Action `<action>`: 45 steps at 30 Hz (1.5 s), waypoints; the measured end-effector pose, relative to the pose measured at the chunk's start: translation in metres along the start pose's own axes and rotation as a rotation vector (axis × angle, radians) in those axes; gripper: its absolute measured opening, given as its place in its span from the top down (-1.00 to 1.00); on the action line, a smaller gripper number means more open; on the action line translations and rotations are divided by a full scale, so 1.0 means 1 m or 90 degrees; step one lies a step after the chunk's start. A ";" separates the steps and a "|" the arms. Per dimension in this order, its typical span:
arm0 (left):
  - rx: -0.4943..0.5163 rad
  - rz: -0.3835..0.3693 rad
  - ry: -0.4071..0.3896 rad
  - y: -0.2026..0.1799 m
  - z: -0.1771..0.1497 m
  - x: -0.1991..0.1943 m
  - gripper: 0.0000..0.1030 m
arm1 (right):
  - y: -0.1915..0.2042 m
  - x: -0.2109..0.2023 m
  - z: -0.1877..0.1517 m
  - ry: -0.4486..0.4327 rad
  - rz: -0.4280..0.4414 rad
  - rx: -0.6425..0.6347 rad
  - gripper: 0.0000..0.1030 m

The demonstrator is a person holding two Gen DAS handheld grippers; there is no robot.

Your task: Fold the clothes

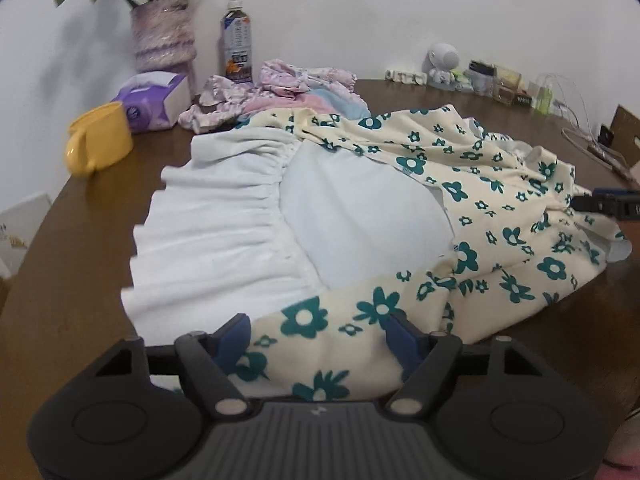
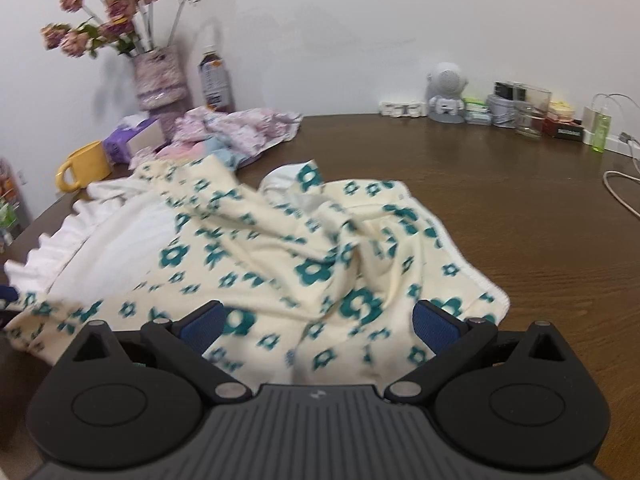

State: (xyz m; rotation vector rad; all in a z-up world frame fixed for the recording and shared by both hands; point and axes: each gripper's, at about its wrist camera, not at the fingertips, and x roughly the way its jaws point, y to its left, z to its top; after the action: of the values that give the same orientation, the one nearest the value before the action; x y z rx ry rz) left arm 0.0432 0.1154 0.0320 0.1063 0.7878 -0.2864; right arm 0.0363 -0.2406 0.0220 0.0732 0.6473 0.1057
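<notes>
A cream garment with teal flowers [image 1: 492, 216] lies crumpled on the brown table [image 1: 80, 280], with its white lining and a gathered white ruffle [image 1: 224, 216] turned up on the left. My left gripper [image 1: 318, 334] is open at the garment's near edge, and a floral flap lies between its blue pads [image 1: 236, 334]. In the right wrist view the same garment [image 2: 280, 256] is bunched in front of my right gripper [image 2: 320, 322], which is open with the cloth's near edge between its fingers. The right gripper's tip [image 1: 600, 202] shows at the garment's far right side.
A pile of pink and pale-blue clothes [image 1: 280, 92] sits behind the garment. A yellow mug [image 1: 98, 142], tissue box [image 1: 156, 100], flower vase [image 1: 164, 36] and bottle [image 1: 237, 40] stand at the back left. Small jars and a figurine [image 2: 446, 94] line the back wall; cables [image 2: 620, 192] lie right.
</notes>
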 end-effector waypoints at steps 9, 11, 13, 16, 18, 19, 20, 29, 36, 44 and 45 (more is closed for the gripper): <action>-0.003 0.001 -0.016 -0.004 -0.008 0.004 -0.08 | -0.001 -0.010 -0.022 0.028 -0.005 -0.017 -0.55; 0.003 -0.006 -0.022 -0.006 -0.009 0.003 0.13 | -0.005 -0.011 -0.026 0.032 -0.014 -0.016 -0.25; 0.009 -0.011 -0.026 -0.009 -0.011 0.001 0.27 | -0.006 -0.012 -0.028 0.033 -0.035 -0.032 0.12; 0.009 -0.009 -0.029 -0.011 -0.014 -0.001 0.40 | -0.011 -0.017 -0.029 0.032 -0.061 -0.044 0.72; 0.010 -0.004 -0.029 -0.012 -0.015 -0.003 0.58 | -0.020 -0.021 -0.028 0.026 -0.069 -0.034 0.85; 0.011 0.003 -0.030 -0.013 -0.017 -0.004 0.71 | -0.024 -0.024 -0.027 0.023 -0.077 -0.032 0.86; 0.013 0.010 -0.031 -0.013 -0.018 -0.005 0.73 | -0.028 -0.026 -0.027 0.021 -0.085 -0.030 0.86; -0.001 0.037 -0.038 -0.022 -0.030 -0.016 0.74 | -0.033 -0.025 -0.034 0.040 -0.104 -0.049 0.86; -0.015 0.044 -0.041 -0.026 -0.034 -0.024 0.71 | -0.031 -0.036 -0.028 0.036 -0.076 -0.047 0.63; -0.070 -0.011 -0.080 -0.024 -0.024 -0.045 0.28 | -0.040 -0.045 -0.008 0.008 -0.062 -0.011 -0.20; -0.063 -0.017 -0.084 -0.027 -0.024 -0.048 0.23 | -0.043 -0.042 -0.007 0.012 -0.071 -0.004 -0.20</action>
State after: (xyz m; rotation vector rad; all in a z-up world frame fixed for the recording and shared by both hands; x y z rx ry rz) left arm -0.0134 0.1044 0.0493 -0.0159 0.6711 -0.2759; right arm 0.0023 -0.2880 0.0370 0.0304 0.6691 0.0009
